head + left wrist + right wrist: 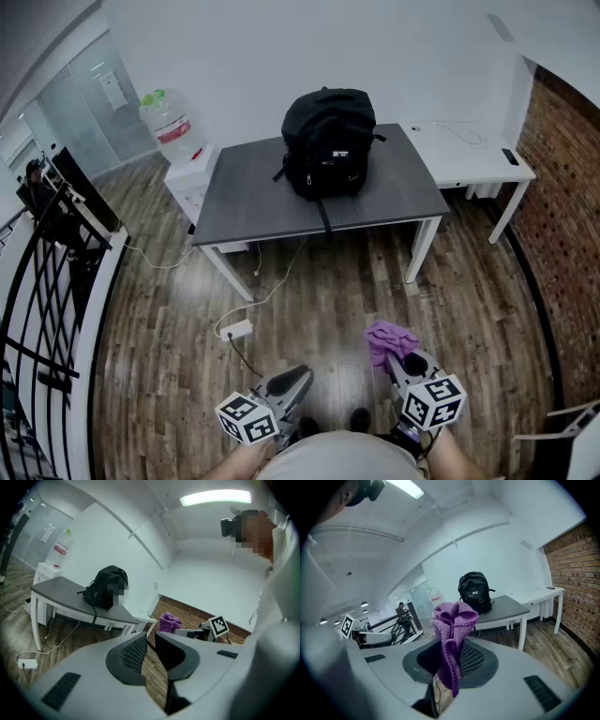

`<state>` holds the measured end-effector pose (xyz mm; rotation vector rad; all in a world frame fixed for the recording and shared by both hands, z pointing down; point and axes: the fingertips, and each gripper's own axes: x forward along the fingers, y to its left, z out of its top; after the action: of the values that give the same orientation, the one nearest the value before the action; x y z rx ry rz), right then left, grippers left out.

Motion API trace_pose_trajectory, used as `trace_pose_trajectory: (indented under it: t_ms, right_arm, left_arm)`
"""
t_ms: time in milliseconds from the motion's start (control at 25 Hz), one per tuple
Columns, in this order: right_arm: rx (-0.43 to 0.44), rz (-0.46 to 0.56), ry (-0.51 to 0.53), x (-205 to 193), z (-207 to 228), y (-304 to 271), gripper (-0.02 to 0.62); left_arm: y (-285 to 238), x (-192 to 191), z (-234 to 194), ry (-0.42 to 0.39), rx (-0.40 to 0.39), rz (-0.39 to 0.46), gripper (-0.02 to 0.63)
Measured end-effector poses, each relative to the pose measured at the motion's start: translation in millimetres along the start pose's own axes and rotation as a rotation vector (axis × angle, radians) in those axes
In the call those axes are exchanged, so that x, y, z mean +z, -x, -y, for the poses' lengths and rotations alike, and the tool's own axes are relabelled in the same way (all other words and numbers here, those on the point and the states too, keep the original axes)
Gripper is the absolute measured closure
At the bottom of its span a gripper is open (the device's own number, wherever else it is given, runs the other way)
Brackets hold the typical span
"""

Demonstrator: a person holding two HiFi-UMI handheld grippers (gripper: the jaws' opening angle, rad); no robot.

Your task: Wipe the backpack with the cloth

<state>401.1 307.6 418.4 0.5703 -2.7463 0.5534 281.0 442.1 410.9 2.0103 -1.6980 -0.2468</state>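
Note:
A black backpack (328, 141) stands upright toward the back of a grey table (253, 202), far ahead of both grippers. It also shows small in the left gripper view (107, 592) and the right gripper view (476, 591). My right gripper (398, 354) is held low near my body, shut on a purple cloth (389, 339). The cloth (452, 630) bunches above the jaws and hangs down between them (450, 653). My left gripper (286, 382) is also low, its jaws (150, 648) nearly together with nothing between them. The cloth (169, 620) is visible from that side too.
A white desk (469, 150) adjoins the table's right end. A water dispenser (173, 127) stands at its left. A cable with a power adapter (236, 328) lies on the wooden floor between me and the table. A black railing (47, 281) runs along the left, a brick wall (562, 187) along the right.

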Motion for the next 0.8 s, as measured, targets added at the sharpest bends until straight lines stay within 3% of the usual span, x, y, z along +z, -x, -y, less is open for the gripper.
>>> trace_pose_trajectory:
  t_ms: [800]
  right_arm:
    - [0.027,0.012,0.002,20.8,56.3,-2.7,0.518]
  left_arm:
    - [-51.1,5.0,7.9,0.005,0.057,0.031,0.549]
